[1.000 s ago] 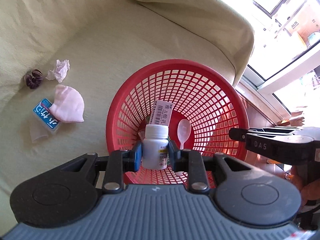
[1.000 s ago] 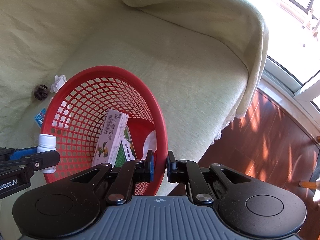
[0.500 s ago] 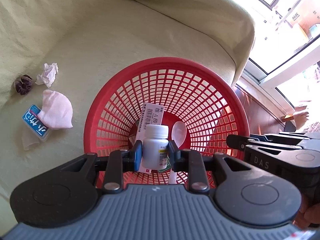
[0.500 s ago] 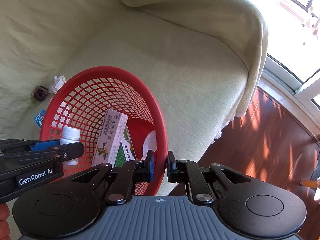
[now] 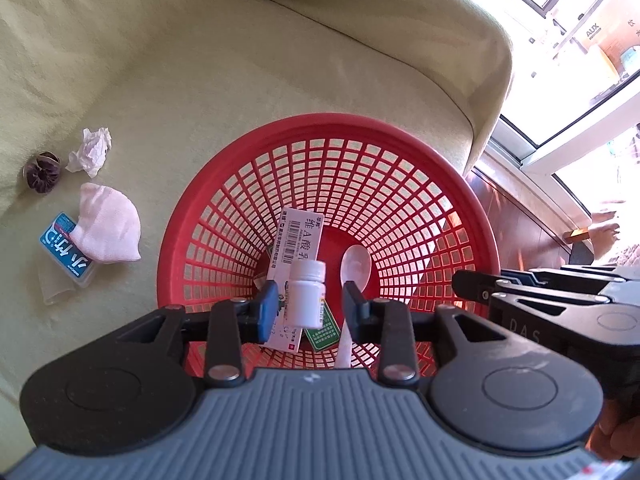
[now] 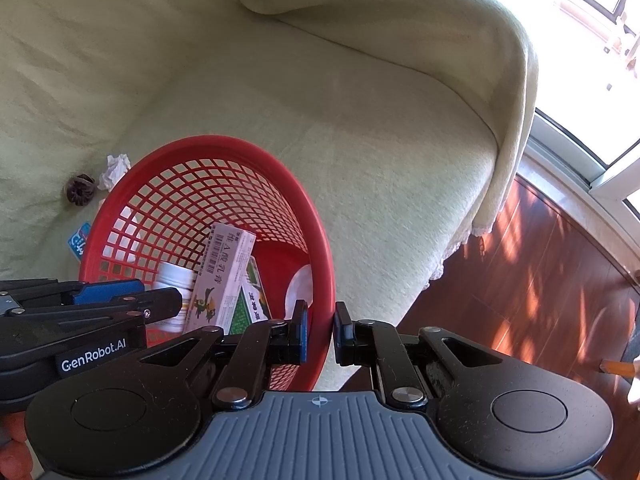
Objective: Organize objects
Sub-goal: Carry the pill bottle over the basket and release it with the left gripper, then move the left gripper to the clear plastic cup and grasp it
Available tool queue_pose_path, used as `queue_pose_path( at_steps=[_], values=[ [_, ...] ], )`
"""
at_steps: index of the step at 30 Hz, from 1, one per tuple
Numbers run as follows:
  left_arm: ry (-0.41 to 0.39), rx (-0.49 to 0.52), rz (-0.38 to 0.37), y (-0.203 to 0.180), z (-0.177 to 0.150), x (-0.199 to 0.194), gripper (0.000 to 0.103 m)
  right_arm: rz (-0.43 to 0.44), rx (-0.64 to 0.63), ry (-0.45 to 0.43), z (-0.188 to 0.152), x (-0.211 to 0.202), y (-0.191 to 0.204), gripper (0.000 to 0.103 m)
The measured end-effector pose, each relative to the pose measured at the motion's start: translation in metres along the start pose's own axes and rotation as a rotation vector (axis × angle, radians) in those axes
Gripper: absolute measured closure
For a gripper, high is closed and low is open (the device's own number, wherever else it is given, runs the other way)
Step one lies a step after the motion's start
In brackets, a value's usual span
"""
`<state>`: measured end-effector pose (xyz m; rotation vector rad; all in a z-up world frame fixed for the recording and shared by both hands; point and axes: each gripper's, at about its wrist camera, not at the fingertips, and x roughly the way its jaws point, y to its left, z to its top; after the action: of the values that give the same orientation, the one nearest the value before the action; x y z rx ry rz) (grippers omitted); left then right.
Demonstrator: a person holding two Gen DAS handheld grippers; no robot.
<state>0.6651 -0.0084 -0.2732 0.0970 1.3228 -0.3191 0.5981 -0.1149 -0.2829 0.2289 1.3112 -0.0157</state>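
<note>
A red mesh basket [image 5: 400, 152] sits on a pale green sofa cover [image 5: 180, 60]. My left gripper [image 5: 311, 309] is over the basket with its jaws open. A white pill bottle [image 5: 306, 298] is loose between the fingers, blurred, dropping into the basket. The basket holds a medicine box [image 5: 296, 248], a white spoon [image 5: 354, 272] and a green packet [image 5: 322, 326]. My right gripper [image 6: 320, 330] is shut on the basket's rim [image 6: 322, 280] at its near right edge. The bottle also shows in the right wrist view [image 6: 172, 280] beside the box [image 6: 224, 276].
On the sofa left of the basket lie a pink cloth [image 5: 108, 228], a blue packet [image 5: 66, 250], a crumpled tissue [image 5: 92, 152] and a dark round object [image 5: 40, 170]. The sofa's edge and a wooden floor [image 6: 540, 280] are to the right.
My left gripper moved over the basket and opened. The white bottle has left the pads and is falling in. The right gripper still holds the rim.
</note>
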Motion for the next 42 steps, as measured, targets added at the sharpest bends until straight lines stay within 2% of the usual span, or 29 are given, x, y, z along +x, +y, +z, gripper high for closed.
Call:
queue_pose_path(
  at_steps=[3, 12, 24, 33, 42],
  values=[
    [-0.007, 0.0, 0.002, 0.002, 0.001, -0.003, 0.064, -0.002, 0.001, 0.0, 0.001, 0.0, 0.0, 0.094],
    [-0.035, -0.036, 0.0, 0.027, -0.006, -0.022, 0.064, -0.002, 0.007, -0.001, 0.003, 0.0, 0.002, 0.094],
    [-0.061, -0.153, 0.123, 0.118, -0.034, -0.059, 0.062, -0.015, 0.014, -0.003, 0.004, 0.001, 0.003, 0.094],
    [-0.014, -0.208, 0.213, 0.179, -0.047, -0.039, 0.062, -0.034, 0.025, 0.002, 0.008, 0.002, 0.007, 0.094],
    [0.006, -0.258, 0.241, 0.229, -0.045, -0.007, 0.06, -0.06, 0.042, 0.012, 0.013, 0.004, 0.01, 0.095]
  ],
)
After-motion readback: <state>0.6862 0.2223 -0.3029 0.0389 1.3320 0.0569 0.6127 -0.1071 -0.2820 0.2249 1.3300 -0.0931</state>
